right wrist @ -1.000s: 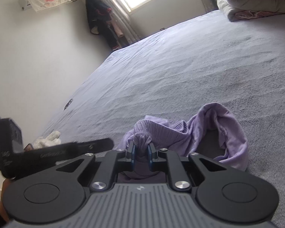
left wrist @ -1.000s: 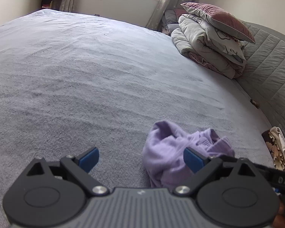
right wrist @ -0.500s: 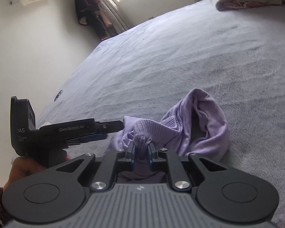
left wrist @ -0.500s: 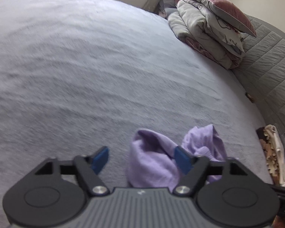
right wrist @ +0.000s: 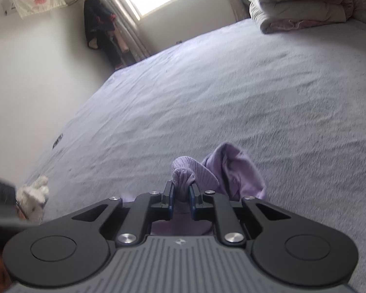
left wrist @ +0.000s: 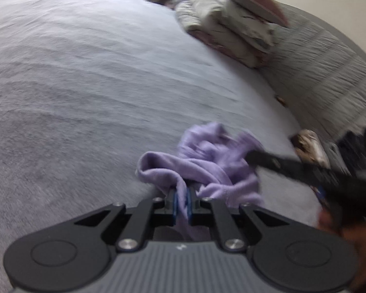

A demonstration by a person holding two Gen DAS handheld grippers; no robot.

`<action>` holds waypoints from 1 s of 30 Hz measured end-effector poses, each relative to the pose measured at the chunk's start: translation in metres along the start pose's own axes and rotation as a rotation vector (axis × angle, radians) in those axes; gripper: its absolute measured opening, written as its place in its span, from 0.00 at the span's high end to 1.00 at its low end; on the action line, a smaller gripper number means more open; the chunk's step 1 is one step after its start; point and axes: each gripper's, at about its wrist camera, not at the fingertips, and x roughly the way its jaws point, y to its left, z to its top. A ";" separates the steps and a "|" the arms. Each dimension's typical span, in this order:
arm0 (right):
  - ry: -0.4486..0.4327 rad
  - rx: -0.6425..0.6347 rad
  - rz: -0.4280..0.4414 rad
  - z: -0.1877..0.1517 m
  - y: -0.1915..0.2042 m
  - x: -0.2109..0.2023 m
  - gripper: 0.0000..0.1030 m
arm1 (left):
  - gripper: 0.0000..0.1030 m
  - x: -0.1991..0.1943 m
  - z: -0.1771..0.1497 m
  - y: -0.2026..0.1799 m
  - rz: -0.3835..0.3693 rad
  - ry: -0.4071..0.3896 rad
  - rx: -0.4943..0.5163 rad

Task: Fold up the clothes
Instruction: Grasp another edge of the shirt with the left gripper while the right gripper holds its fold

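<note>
A crumpled lilac garment (left wrist: 207, 156) lies on the grey bed (left wrist: 85, 85). My left gripper (left wrist: 181, 201) is shut on a fold of its fabric at the near edge. My right gripper (right wrist: 182, 195) is shut on a ribbed bunch of the same garment (right wrist: 234, 171). In the left wrist view the right gripper's black body (left wrist: 305, 168) reaches in from the right over the garment. The left view is blurred by motion.
A stack of folded quilts and a pillow (left wrist: 231, 24) lies at the head of the bed, with the grey padded headboard (left wrist: 329, 73) beside it. A white cloth heap (right wrist: 34, 195) lies at the bed's left edge. A patterned cloth (left wrist: 310, 146) lies near the headboard.
My left gripper was open beside the garment and has now closed on a fold of it. My right gripper keeps its hold, and the garment has shifted and bunched.
</note>
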 end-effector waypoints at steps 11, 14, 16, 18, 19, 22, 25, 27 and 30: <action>-0.026 0.030 0.171 0.002 0.011 0.003 0.87 | 0.93 -0.017 -0.035 -0.023 -0.170 0.060 0.118; -0.008 0.044 0.225 0.000 0.016 0.008 0.87 | 0.91 -0.021 -0.039 -0.022 -0.163 0.077 0.128; -0.009 0.037 0.248 -0.001 0.021 0.009 0.87 | 0.87 -0.027 -0.041 -0.017 -0.157 0.080 0.125; -0.009 0.031 0.271 -0.003 0.026 0.011 0.87 | 0.76 -0.036 -0.041 -0.011 -0.154 0.064 0.123; -0.006 0.028 0.286 -0.003 0.028 0.011 0.87 | 0.68 -0.042 -0.042 -0.008 -0.150 0.051 0.122; 0.001 0.007 0.320 -0.006 0.036 0.010 0.87 | 0.58 -0.060 -0.042 0.006 -0.134 -0.003 0.113; 0.013 -0.016 0.355 -0.010 0.047 0.009 0.87 | 0.46 -0.073 -0.040 0.019 -0.088 -0.067 0.094; 0.022 -0.030 0.377 -0.013 0.055 0.009 0.87 | 0.42 -0.076 -0.036 0.022 -0.039 -0.106 0.100; 0.037 -0.049 0.409 -0.017 0.066 0.007 0.87 | 0.42 -0.071 -0.032 0.019 -0.002 -0.124 0.119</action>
